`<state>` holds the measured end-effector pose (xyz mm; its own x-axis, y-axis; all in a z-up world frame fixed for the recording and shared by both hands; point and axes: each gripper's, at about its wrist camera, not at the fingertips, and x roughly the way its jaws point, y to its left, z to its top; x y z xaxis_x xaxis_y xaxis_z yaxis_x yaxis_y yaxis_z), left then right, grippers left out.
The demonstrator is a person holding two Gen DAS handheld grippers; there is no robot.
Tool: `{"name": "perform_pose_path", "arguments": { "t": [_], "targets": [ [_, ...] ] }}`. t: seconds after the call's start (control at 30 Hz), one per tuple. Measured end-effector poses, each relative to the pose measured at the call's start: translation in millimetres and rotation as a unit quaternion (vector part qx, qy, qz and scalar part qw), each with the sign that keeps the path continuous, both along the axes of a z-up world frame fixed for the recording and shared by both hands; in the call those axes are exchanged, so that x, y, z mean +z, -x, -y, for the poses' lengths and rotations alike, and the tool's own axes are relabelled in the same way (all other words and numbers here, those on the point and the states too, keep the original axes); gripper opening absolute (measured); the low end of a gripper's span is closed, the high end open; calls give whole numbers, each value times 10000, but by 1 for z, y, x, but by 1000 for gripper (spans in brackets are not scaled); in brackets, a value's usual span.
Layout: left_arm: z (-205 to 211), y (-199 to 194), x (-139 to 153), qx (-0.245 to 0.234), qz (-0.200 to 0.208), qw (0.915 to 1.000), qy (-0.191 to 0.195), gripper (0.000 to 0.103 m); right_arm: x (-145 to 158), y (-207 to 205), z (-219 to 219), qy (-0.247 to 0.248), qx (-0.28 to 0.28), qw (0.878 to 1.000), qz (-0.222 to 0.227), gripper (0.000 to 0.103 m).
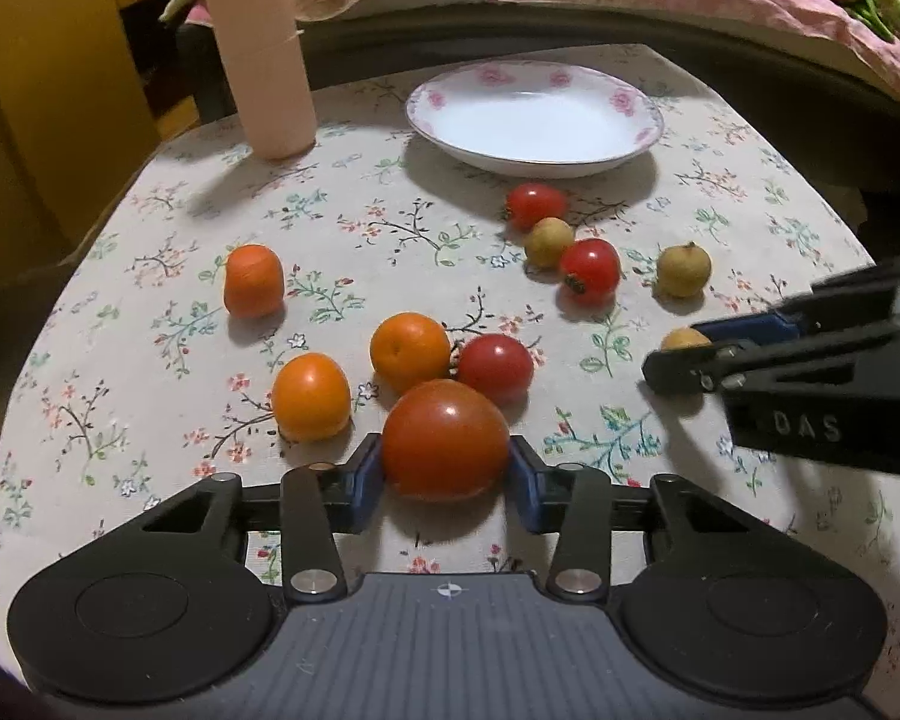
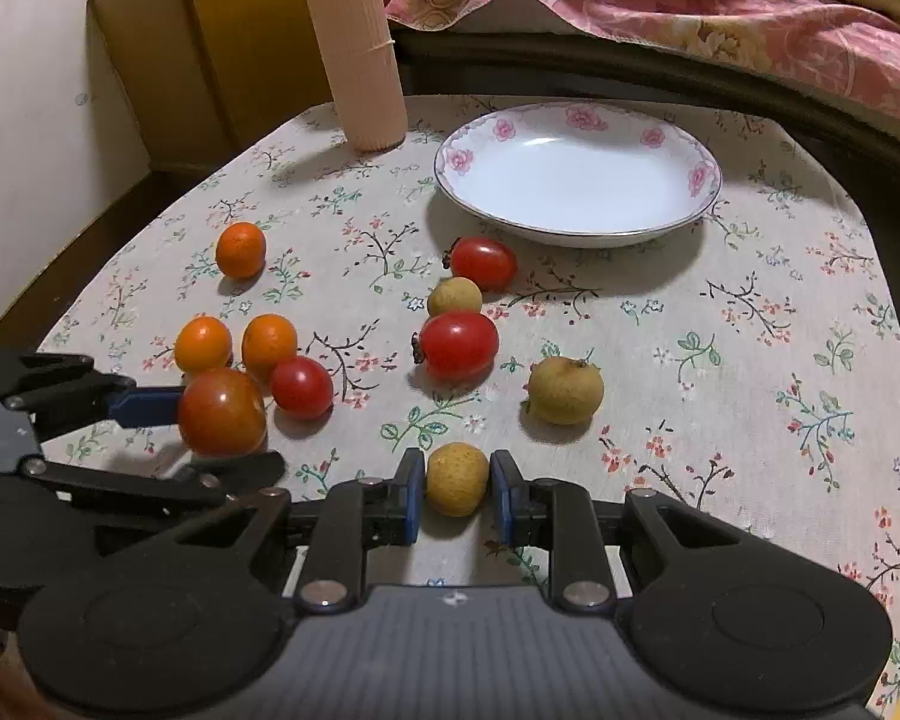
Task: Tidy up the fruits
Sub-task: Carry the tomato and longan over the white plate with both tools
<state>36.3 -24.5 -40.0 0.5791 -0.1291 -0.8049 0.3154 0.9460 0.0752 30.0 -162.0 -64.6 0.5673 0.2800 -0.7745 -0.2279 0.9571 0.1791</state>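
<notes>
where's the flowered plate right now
The flowered plate sits empty at the far side of the table, right of the tall pink cylinder, just beyond the nearest red tomato.

My left claw is matte black plastic, its two fingers tipped with blue pads. Behind the pads, flat black link bars run back to round silver screws, one each side. Between those screws sits a grey ribbed plate bearing a small white crosshair mark. Outboard of it, two broad black lobes each carry a shallow circular recess. My right claw is built the same: black body, blue pads, silver screws, grey ribbed plate. Its side shows embossed lettering, mirrored, in the left view.
</notes>
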Motion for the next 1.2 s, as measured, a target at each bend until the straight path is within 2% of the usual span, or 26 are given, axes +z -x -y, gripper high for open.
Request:
{"name": "perform_pose_path", "arguments": {
  "t": [0.3,0.4,0.6,0.73,0.87,1.0,1.2],
  "targets": [
    [-3,-7,1,206,-65,9996,186,50,1,-1,0,-27,-35,10000,-80,25],
    [-9,-7,6,330,-248,9978,512,50,3,-2,2,-101,-64,9999,-113,25],
    [-5,-6,35,385,-60,9971,652,50,24,3,5,-264,-100,9996,71,25],
    [5,-21,51,223,117,9967,773,50,45,-1,8,-361,-104,9989,265,25],
    [19,-49,56,104,124,9965,826,50,55,-17,15,-292,-172,9986,413,25],
    [29,-79,56,81,133,9963,840,50,53,-47,29,-367,-352,9983,278,25],
    [45,-116,47,2,35,9968,803,50,44,-96,42,-181,-395,9989,186,25]
  ]
}}
